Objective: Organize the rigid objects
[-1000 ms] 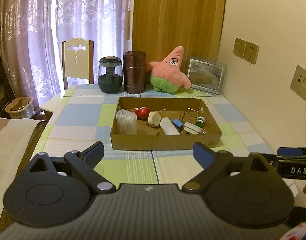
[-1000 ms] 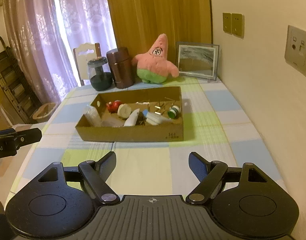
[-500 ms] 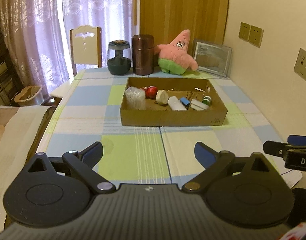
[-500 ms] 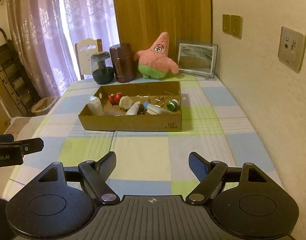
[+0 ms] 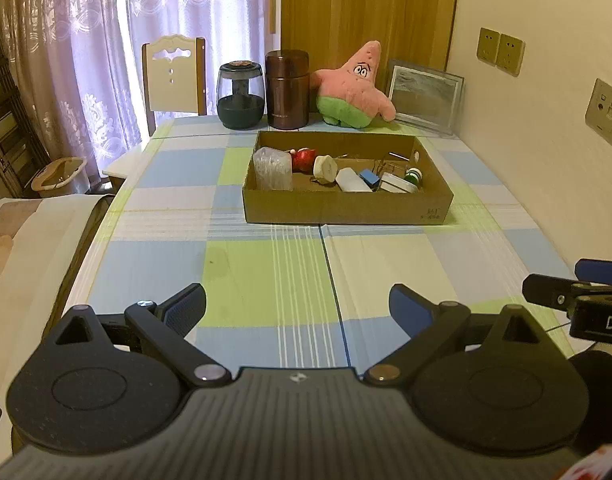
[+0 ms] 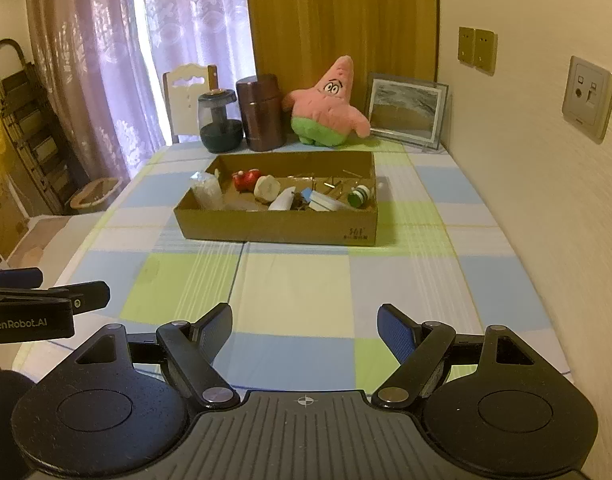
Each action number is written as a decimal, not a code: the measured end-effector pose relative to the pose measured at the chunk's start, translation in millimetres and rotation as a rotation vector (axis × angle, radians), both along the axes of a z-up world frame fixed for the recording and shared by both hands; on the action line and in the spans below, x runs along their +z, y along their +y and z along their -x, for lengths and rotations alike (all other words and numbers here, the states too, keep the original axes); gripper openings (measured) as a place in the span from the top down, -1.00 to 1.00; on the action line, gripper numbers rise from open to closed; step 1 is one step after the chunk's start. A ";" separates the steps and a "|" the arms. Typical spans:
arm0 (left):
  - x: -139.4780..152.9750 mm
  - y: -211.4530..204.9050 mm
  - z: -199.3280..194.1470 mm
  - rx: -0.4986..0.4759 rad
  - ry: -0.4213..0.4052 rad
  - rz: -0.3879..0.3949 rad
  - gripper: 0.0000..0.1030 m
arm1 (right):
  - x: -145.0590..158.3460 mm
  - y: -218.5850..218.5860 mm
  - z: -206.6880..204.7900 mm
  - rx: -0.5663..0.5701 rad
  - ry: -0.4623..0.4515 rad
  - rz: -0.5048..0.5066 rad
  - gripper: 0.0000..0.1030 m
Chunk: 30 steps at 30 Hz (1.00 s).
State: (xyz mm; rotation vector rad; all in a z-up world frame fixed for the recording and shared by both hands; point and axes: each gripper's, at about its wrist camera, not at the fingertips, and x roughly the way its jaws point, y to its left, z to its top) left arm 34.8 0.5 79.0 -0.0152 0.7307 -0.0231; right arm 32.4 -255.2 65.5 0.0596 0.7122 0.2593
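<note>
Table [image 5: 274, 280]: checked cloth in blue, green and cream with a seam down the middle; judged risk, a tong tip dragged low across it could snag the cloth and pull the box askew
Cardboard box [image 5: 345, 210]: shallow open tray, sits past the middle of the table, well apart from both tongs; its low wall faces the cameras, and a reach coming in too flat would likely knock that wall and shove the whole tray
Left gripper [image 5: 298, 310]: tongs spread wide, nothing between the blue pads, hanging over bare cloth
Right gripper [image 6: 304, 326]: tongs likewise spread, empty, over the near cloth
Clutter in the box: items lie touching and overlapping, so closing on one may well nudge or trap its neighbour
Clear plastic container [image 5: 272, 168]: at the left end, ribbed and see-through, upright; looks light and slippery
White tube [image 6: 282, 201]: lies slanted mid-box, smooth
Red toy [image 6: 246, 179]: small, near the far wall
Green-and-white spool [image 6: 359, 196]: round, at the right end, looks likely to roll if bumped
Metal clips [image 6: 333, 184]: thin, too small to make out well
</note>
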 end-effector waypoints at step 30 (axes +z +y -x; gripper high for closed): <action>-4.8 -5.2 14.7 -0.009 0.020 0.000 -0.88 | -2.1 3.6 10.2 0.005 0.033 -0.007 -0.49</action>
